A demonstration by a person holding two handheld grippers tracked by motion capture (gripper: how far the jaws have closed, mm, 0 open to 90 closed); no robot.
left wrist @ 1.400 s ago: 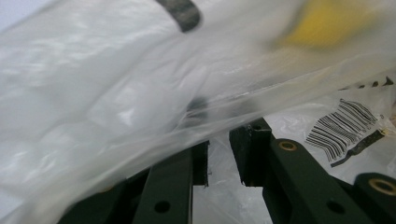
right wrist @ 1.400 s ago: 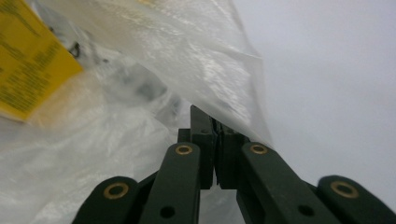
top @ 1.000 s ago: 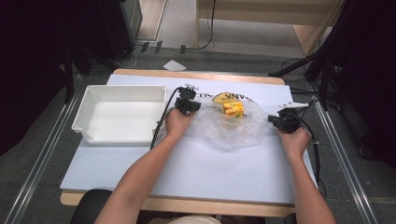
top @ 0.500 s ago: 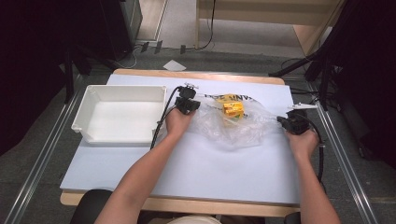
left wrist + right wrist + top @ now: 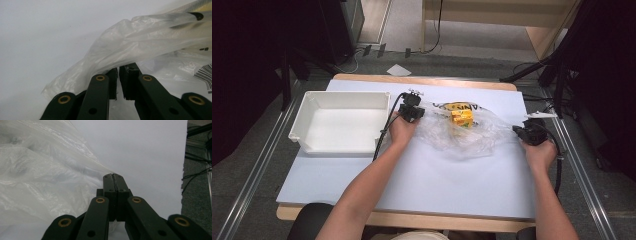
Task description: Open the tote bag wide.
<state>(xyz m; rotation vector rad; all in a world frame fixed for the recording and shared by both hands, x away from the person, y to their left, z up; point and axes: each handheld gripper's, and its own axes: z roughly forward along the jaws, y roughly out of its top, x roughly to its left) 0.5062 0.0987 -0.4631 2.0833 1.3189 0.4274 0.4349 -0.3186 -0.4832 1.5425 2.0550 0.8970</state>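
R tongs (image 5: 518,131) pulled bag (image 5: 462,132) wider; pinch seen close-up.

It looked like a lab or recording workspace rather than a home. A plain white sheet (image 5: 422,185) covered a wooden table (image 5: 422,80), which sat between metal rails (image 5: 252,175) on the left and right. Black curtains (image 5: 257,60) closed off both sides, cables (image 5: 432,30) ran across the grey floor at the far end, and a bare wooden bench (image 5: 492,20) stood beyond it.
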